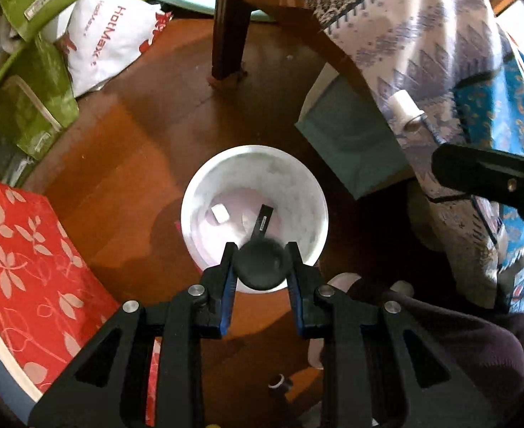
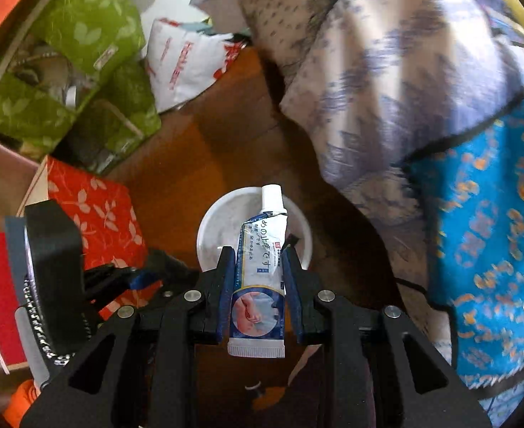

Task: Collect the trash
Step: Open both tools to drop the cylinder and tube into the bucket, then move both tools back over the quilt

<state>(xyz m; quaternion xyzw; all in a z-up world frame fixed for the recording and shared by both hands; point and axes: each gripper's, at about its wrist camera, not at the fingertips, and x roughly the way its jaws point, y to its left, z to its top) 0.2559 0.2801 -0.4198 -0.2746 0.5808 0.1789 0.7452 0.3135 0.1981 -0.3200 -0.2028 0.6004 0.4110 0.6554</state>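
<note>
A white round bin (image 1: pixel 197 192) stands on the wooden floor, with a small white piece (image 1: pixel 219 213) and a black strip (image 1: pixel 262 219) at its bottom. My left gripper (image 1: pixel 260 249) hangs over the bin's near rim, shut on a round black object (image 1: pixel 260 267). In the right wrist view the same bin (image 2: pixel 222 210) lies below my right gripper (image 2: pixel 257 249), which is shut on a blue-and-white tube (image 2: pixel 258 278) whose white cap (image 2: pixel 272 196) points over the bin. The left gripper's black body (image 2: pixel 55 267) shows at the left there, and the right gripper's body (image 1: pixel 483 178) shows at the right in the left wrist view.
Green leaf-print bags (image 1: pixel 30 82), a white plastic bag (image 1: pixel 108 39) and a red floral box (image 1: pixel 23 256) crowd the left. A dark wooden chair leg (image 1: pixel 228 25) stands behind the bin. Patterned cloth (image 1: pixel 422 42) and a teal box (image 1: pixel 347 135) fill the right.
</note>
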